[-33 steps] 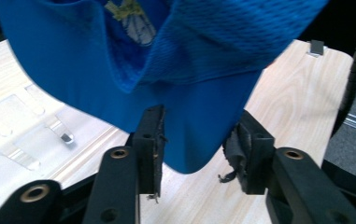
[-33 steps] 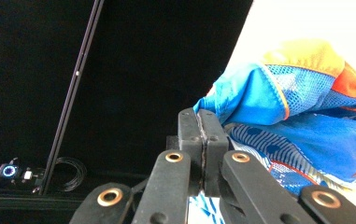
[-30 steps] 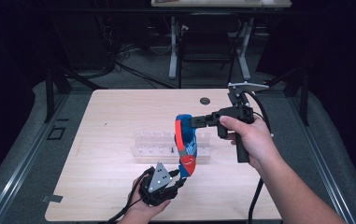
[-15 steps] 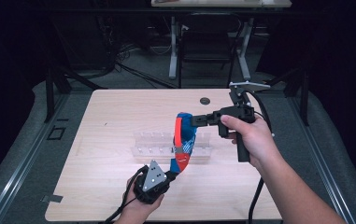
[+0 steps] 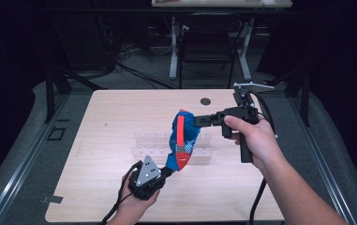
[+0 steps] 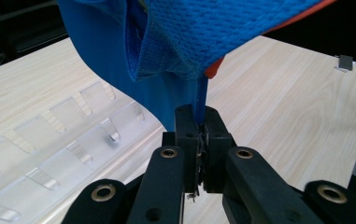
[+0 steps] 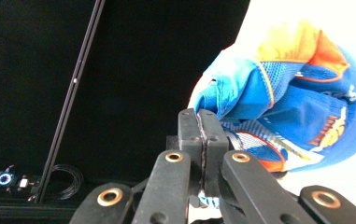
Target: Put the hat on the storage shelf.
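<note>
Where seen from above: pale wooden table (image 5: 120,117), rectangular, with a small dark round mark (image 5: 205,101) near its far edge. Next in size, clear plastic rack (image 5: 152,143), lying flat near the table's centre, its row of slots visible in the left claw view (image 6: 49,154). Above and in front of the rack, blue mesh garment (image 5: 182,140) with red-orange trim, lifted off the table and stretched on a slant between both claws; upper end higher and farther, lower end nearer the table's front edge. Right claw (image 5: 199,120), held level over the rack's right half, closed on the garment's upper end; blue fabric pinched between the black pads in the right claw view (image 7: 203,140). Left claw (image 5: 167,169), in front of the rack and low over the table, just closed and clamped on the garment's lower hem; thin blue edge caught between the pads in the left claw view (image 6: 199,135).
</note>
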`<state>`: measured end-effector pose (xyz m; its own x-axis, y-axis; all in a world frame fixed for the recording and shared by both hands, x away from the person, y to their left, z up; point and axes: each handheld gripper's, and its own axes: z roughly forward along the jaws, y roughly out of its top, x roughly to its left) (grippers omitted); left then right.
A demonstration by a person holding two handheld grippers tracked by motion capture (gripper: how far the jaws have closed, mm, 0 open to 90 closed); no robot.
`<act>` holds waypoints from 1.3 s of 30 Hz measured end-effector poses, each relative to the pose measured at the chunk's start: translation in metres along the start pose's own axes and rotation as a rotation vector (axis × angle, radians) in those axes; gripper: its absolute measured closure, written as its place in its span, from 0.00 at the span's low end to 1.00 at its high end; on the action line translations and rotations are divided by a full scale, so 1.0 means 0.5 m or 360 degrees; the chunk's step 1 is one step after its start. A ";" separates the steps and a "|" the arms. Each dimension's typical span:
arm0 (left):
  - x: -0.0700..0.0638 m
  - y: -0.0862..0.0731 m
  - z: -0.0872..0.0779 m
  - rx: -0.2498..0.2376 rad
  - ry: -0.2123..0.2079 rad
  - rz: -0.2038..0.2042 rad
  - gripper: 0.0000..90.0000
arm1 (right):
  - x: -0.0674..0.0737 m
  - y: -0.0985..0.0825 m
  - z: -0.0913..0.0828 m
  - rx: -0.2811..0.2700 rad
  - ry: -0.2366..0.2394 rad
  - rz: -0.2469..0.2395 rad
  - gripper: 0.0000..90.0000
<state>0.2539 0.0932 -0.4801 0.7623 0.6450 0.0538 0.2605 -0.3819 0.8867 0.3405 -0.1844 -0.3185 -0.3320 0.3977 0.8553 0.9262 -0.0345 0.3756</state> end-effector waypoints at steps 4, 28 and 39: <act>0.015 0.007 -0.002 -0.0021 0.0020 -0.0009 0.98 | -0.002 0.001 -0.002 -0.0021 -0.0006 0.0001 1.00; 0.088 0.016 0.040 -0.0002 0.0160 -0.0015 0.98 | -0.052 0.014 0.037 -0.0086 -0.0094 0.0022 1.00; 0.092 0.013 0.071 0.0020 0.0178 0.0001 0.98 | -0.077 0.024 0.030 -0.0143 -0.0140 0.0050 1.00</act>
<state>0.3115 0.0971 -0.4882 0.6919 0.7143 0.1056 0.2683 -0.3901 0.8808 0.3670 -0.1862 -0.3522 -0.2826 0.4741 0.8339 0.9148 -0.1285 0.3830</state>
